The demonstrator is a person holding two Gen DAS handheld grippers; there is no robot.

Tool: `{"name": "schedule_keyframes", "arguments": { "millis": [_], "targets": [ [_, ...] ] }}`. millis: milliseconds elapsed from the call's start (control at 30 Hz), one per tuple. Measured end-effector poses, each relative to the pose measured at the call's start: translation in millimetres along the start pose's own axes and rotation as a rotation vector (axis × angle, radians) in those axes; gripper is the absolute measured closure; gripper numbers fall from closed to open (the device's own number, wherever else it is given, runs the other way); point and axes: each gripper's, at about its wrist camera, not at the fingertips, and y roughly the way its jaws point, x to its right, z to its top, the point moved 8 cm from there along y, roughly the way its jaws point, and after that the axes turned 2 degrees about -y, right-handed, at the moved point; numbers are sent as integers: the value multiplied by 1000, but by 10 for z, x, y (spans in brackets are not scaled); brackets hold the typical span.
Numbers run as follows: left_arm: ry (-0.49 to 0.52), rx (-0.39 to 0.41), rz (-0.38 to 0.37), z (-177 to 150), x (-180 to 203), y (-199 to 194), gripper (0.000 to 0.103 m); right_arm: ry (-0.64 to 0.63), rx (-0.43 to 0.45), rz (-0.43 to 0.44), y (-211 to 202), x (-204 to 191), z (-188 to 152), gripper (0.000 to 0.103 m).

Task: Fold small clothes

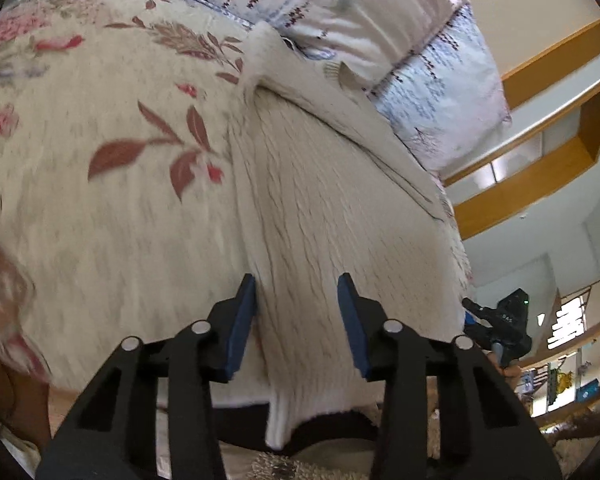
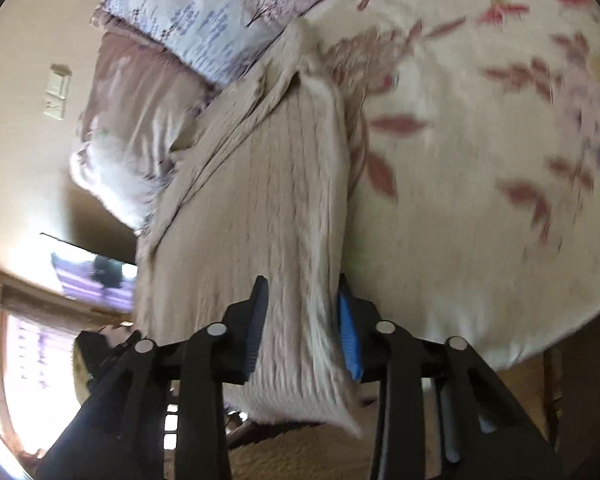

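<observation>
The left gripper (image 1: 296, 320) is seen with jaws parted, the cream knit garment (image 1: 320, 208) lying between them untouched by either pad. The right gripper (image 2: 300, 324) is clamped on the garment's (image 2: 260, 184) near hem. The garment is spread across a floral bedspread (image 1: 100, 208), pillows (image 1: 432, 92) lying beyond.

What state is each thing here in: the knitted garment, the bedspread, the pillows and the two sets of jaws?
Cream knit sweater: lying on the bed, near end hanging over the edge.
Floral bedspread: spread over the bed, under the sweater.
Pillows: stacked at the sweater's far end.
Left gripper: jaws apart over the sweater, not pinching it.
Right gripper: jaws around a thick fold of the sweater; whether they pinch it is unclear.
</observation>
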Motion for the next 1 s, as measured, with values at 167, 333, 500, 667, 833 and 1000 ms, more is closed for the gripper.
{"name": "schedule_keyframes", "arguments": {
  "millis": [167,333,500,667,833,1000],
  "targets": [
    [-10,-35,-76,-232,72,-25,66,-56,-31,28,-48,-82,-258,74],
    [19,-75,-108,-422,162,0,74,-148,-67,25,-44,-227,-445,79],
    [81,-114,-63,-523,238,81,95,-216,-33,-51,-7,-295,-402,94],
    [164,-50,19,-340,333,29,97,-341,216,-137,-297,-526,-84,95],
    [219,76,95,117,448,-116,97,-444,411,-205,-483,-741,205,95],
    [274,183,175,534,578,-179,97,-506,510,-247,-524,-868,365,95]
  ]
}}
